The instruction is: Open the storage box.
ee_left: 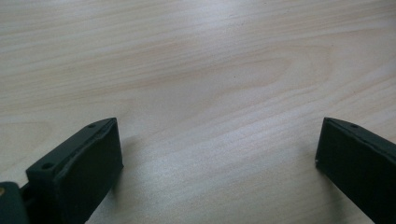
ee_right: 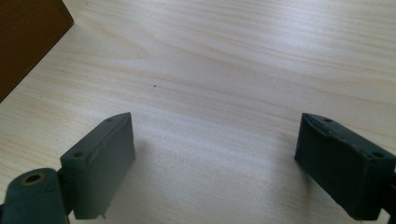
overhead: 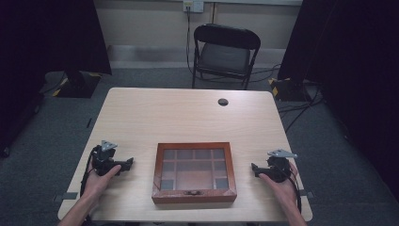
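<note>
Wooden box [overhead: 194, 172] between left gripper [overhead: 126, 165] and right gripper [overhead: 254, 170]; both spread wide, empty, resting on table [overhead: 179, 113].

Dim overhead light leaves the high view soft and grainy, dark curtains [overhead: 47, 37] swallowing its corners, while both gripper views show a pale sheen on the table [ee_left: 210, 60], soft shadows beneath the close, slightly blurred black jaws.
</note>
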A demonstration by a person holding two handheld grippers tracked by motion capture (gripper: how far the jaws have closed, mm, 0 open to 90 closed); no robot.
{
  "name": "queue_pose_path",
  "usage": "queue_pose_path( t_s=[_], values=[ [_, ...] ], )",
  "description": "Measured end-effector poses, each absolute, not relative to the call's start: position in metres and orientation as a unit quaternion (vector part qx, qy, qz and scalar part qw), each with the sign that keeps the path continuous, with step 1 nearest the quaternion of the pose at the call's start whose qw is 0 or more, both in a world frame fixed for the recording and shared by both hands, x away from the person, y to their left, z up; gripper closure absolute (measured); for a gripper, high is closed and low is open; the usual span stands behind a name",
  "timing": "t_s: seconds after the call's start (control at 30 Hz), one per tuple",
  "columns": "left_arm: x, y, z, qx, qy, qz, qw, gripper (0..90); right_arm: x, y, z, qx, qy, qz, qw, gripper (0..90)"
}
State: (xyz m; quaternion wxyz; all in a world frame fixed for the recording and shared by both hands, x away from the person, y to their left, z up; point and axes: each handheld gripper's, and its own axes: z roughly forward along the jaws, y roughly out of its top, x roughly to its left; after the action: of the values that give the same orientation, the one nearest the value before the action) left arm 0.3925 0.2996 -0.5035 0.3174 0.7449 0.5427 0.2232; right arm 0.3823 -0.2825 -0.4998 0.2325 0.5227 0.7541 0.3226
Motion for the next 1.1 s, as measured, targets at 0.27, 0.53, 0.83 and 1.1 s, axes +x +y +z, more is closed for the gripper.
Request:
queue_pose_path(
  t_s=[0.27, 0.53, 0.83, 1.1],
  values=[
    [0.393, 0.300, -0.503, 0.746, 0.542, 0.223, 0.317, 0.0, 0.381, -0.277, -0.492, 0.531, 0.758, 0.321, 0.200, 17.9],
    [0.393, 0.299, -0.504, 0.745, 0.543, 0.225, 0.317, 0.0, 0.377, -0.271, -0.478, 0.512, 0.761, 0.360, 0.171, 30.2],
    [0.393, 0.299, -0.504, 0.744, 0.543, 0.225, 0.317, 0.0, 0.369, -0.260, -0.454, 0.464, 0.772, 0.407, 0.151, 40.4],
    [0.393, 0.299, -0.504, 0.745, 0.543, 0.225, 0.317, 0.0, 0.363, -0.245, -0.441, 0.425, 0.787, 0.428, 0.132, 49.1]
  ],
)
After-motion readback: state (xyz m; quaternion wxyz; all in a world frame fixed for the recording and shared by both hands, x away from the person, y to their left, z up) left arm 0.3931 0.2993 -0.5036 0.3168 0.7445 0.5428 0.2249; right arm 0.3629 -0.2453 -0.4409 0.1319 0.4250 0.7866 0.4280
